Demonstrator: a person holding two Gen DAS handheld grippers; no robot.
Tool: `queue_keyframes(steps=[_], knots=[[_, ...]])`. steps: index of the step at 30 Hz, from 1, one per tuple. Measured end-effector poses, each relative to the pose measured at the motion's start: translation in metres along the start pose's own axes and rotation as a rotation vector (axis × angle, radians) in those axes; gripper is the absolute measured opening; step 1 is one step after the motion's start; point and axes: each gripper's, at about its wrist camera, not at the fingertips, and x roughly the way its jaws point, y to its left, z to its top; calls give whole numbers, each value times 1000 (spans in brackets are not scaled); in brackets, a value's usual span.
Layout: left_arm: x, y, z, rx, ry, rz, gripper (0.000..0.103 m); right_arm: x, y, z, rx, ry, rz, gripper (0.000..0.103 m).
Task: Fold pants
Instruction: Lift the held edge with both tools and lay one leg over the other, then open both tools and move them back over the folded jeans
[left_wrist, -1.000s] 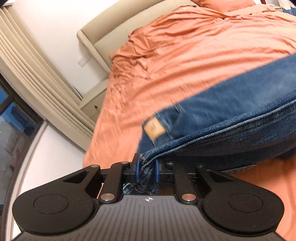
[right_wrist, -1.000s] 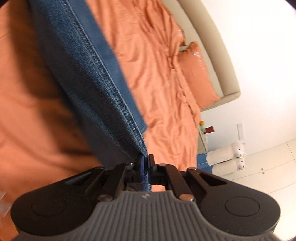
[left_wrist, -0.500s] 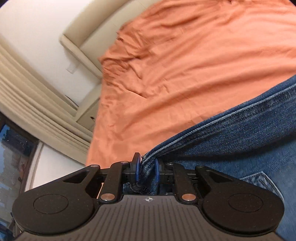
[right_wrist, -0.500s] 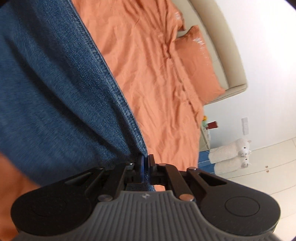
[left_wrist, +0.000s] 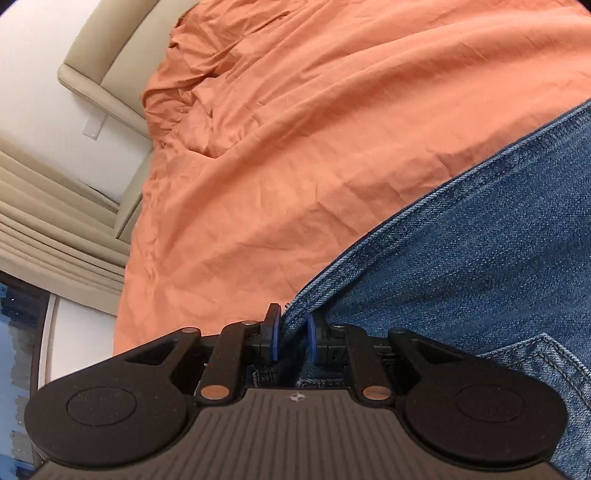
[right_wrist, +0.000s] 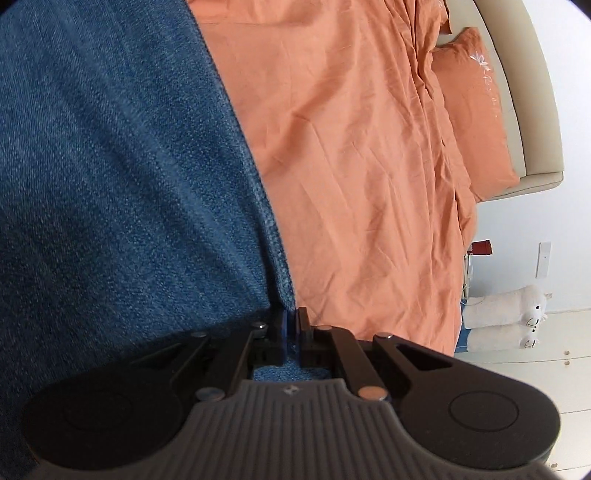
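Note:
The blue denim pants (left_wrist: 461, 266) lie on an orange bed sheet (left_wrist: 314, 129) and fill the right of the left wrist view, a back pocket at the lower right. My left gripper (left_wrist: 291, 332) is shut on a seamed edge of the pants. In the right wrist view the pants (right_wrist: 122, 177) fill the left half. My right gripper (right_wrist: 291, 325) is shut on another edge of the pants, low over the sheet (right_wrist: 351, 147).
A beige padded headboard (left_wrist: 103, 55) and curtains (left_wrist: 48, 229) are at the left of the left wrist view. An orange pillow (right_wrist: 476, 107), a nightstand (right_wrist: 476, 266) and rolled white towels (right_wrist: 498, 317) are at the right of the right wrist view.
Both grippers came down toward the bed with the pants still held. The denim went from hanging and stretched between them to lying spread over the sheet. The jaws stayed shut.

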Motion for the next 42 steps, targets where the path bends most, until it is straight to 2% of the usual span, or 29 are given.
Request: queue_keyframes(steps=[2, 3, 4, 5, 6, 7, 8, 12, 14, 17, 20, 23, 25, 27, 29, 31, 32, 33, 34, 36, 37, 41, 42], knots=[[-7, -1, -1, -17, -18, 22, 22, -4, -1, 0, 33, 9, -12, 0], [-11, 1, -1, -28, -32, 32, 30, -7, -1, 1, 51, 15, -24, 0], [-16, 5, -1, -46, -43, 29, 55, -9, -2, 2, 68, 24, -27, 5], [-23, 10, -3, -77, -48, 16, 69, -13, -4, 3, 81, 28, -34, 11], [-31, 16, -5, -107, -57, 11, 84, -20, -6, 2, 95, 27, -52, 32], [-40, 23, -7, -126, -73, 7, 84, -30, -9, 0, 116, 14, -63, 47], [-49, 30, -9, -144, -85, -3, 84, -38, -15, -1, 144, -1, -52, 49], [-84, 65, -26, -264, -86, -81, 84, -82, -28, -2, 309, -33, -14, 50], [-99, 84, -41, -333, -74, -128, 84, -105, -29, 0, 407, -61, 40, 50], [-109, 113, -70, -469, -32, -190, 84, -137, -15, 8, 540, -110, 165, 50], [-114, 134, -110, -649, 7, -259, 84, -163, 5, 27, 631, -166, 301, 50], [-109, 145, -157, -852, 35, -313, 85, -185, 35, 51, 680, -208, 395, 50], [-99, 148, -187, -997, 31, -344, 87, -196, 53, 70, 692, -225, 451, 50], [-83, 151, -216, -1163, 28, -416, 88, -204, 69, 87, 673, -234, 475, 50], [-60, 148, -242, -1349, 34, -503, 87, -208, 78, 100, 650, -230, 478, 50], [-40, 140, -258, -1474, 37, -564, 78, -205, 80, 107, 653, -218, 486, 50], [-33, 136, -262, -1510, 18, -583, 70, -204, 78, 109, 668, -217, 498, 49], [-29, 134, -262, -1521, -10, -603, 50, -202, 72, 107, 682, -219, 507, 49], [-26, 135, -258, -1514, -13, -614, 47, -202, 70, 107, 694, -222, 510, 49], [-33, 141, -244, -1451, -20, -542, 24, -203, 65, 104, 717, -225, 515, 48], [-41, 145, -233, -1397, -31, -495, 19, -207, 64, 102, 731, -225, 517, 48], [-76, 161, -200, -1217, -77, -369, 17, -227, 71, 93, 753, -212, 528, 47], [-75, 161, -194, -1179, -56, -352, 17, -229, 73, 93, 748, -202, 516, 47]])
